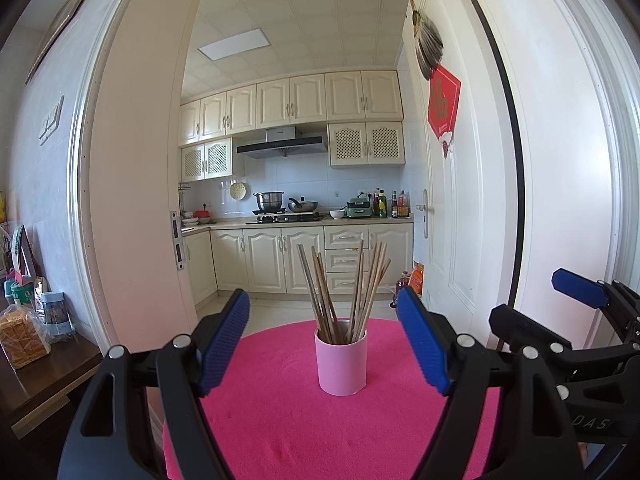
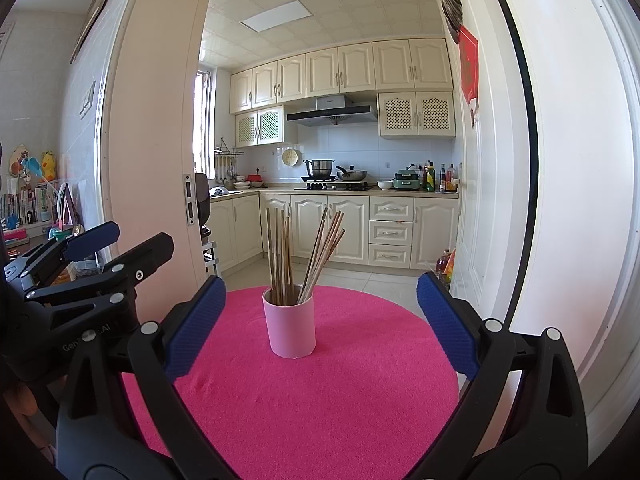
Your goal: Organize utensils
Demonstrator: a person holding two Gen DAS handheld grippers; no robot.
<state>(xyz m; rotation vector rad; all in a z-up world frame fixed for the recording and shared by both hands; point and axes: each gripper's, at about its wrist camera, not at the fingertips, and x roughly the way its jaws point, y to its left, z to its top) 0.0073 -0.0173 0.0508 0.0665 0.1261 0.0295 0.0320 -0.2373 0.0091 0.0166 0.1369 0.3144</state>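
Note:
A pink cup (image 1: 341, 362) stands upright on a round pink-covered table (image 1: 280, 420) and holds several wooden chopsticks (image 1: 344, 284), fanned in two bunches. My left gripper (image 1: 322, 340) is open and empty, its blue pads either side of the cup, a little short of it. In the right wrist view the same cup (image 2: 291, 326) with its chopsticks (image 2: 304, 252) stands mid-table (image 2: 320, 400). My right gripper (image 2: 320, 320) is open and empty, set back from the cup. Each gripper shows at the edge of the other's view: the right one (image 1: 580, 300) and the left one (image 2: 100, 248).
Behind the table a doorway opens on a kitchen with cream cabinets (image 1: 280, 260) and a stove with pots (image 1: 286, 206). A white door (image 1: 448, 200) stands open at the right. A dark side table with jars and a snack bag (image 1: 24, 336) is at the left.

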